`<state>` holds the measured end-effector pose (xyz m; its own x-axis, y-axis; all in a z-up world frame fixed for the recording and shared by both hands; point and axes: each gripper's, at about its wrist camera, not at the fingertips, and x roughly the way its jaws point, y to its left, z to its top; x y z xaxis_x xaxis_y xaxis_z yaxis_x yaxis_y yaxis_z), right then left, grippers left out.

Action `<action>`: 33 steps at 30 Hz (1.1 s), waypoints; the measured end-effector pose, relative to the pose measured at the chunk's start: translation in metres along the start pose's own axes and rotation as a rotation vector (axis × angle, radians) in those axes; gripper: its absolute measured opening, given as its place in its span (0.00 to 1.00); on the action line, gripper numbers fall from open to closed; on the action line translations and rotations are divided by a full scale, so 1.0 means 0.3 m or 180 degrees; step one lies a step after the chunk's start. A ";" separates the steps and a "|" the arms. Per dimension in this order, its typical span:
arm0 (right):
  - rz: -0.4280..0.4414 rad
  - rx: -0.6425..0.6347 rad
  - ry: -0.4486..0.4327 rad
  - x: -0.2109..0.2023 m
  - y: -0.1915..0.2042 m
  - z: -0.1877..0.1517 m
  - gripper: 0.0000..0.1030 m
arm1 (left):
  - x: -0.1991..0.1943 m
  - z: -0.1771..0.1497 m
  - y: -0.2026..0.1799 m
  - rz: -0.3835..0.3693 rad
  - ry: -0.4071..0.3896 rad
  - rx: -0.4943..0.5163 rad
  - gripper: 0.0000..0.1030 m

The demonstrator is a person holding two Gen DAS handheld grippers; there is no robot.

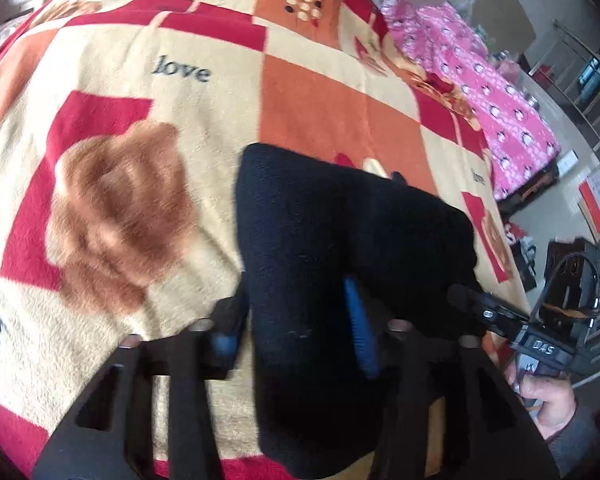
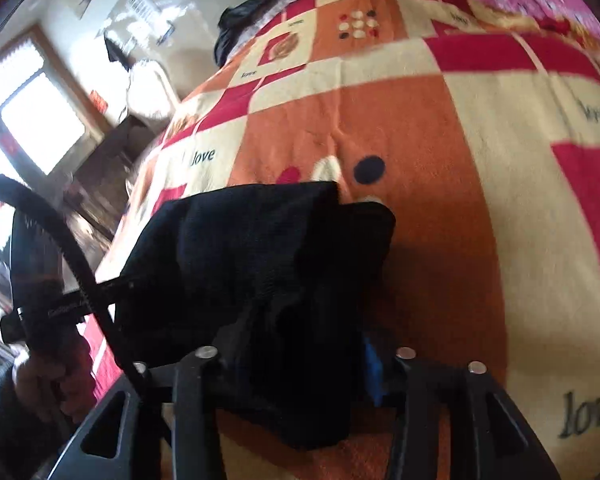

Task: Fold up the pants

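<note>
We pinch the black pants with both tools — left gripper low centre, right gripper low centre — over the patterned blanket.

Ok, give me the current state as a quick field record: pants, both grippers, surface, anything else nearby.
pants: black pants, bunched and partly folded, lying on the blanket
left gripper: left gripper shut on the pants, cloth between its blue-padded fingers
right gripper: right gripper shut on the pants, at another part of the same near edge
surface: patterned blanket in red, orange and cream, printed with "love"
nearby: pink quilt along the blanket's far side; dark garment at the far end
</note>
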<state>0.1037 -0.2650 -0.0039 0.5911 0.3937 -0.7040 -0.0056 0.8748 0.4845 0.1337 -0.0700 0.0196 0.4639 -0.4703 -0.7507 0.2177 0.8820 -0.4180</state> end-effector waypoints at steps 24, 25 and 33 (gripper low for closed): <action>-0.1110 -0.0946 -0.0338 -0.306 0.377 -0.251 0.52 | -0.289 -0.318 -0.282 0.1557 -0.0183 0.0733 0.67; -0.1096 -0.0942 -0.0340 -0.312 0.377 -0.258 0.52 | -0.289 -0.317 -0.279 0.1507 -0.0161 0.0680 0.67; -0.1069 -0.0931 -0.0289 -0.314 0.370 -0.271 0.52 | -0.314 -0.314 -0.280 0.1357 -0.0297 0.0551 0.73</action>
<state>-0.0182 -0.1822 0.0740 0.6674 0.0594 -0.7423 -0.0212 0.9979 0.0608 -0.0092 -0.1026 0.0773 0.6166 -0.0671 -0.7844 0.1272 0.9918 0.0151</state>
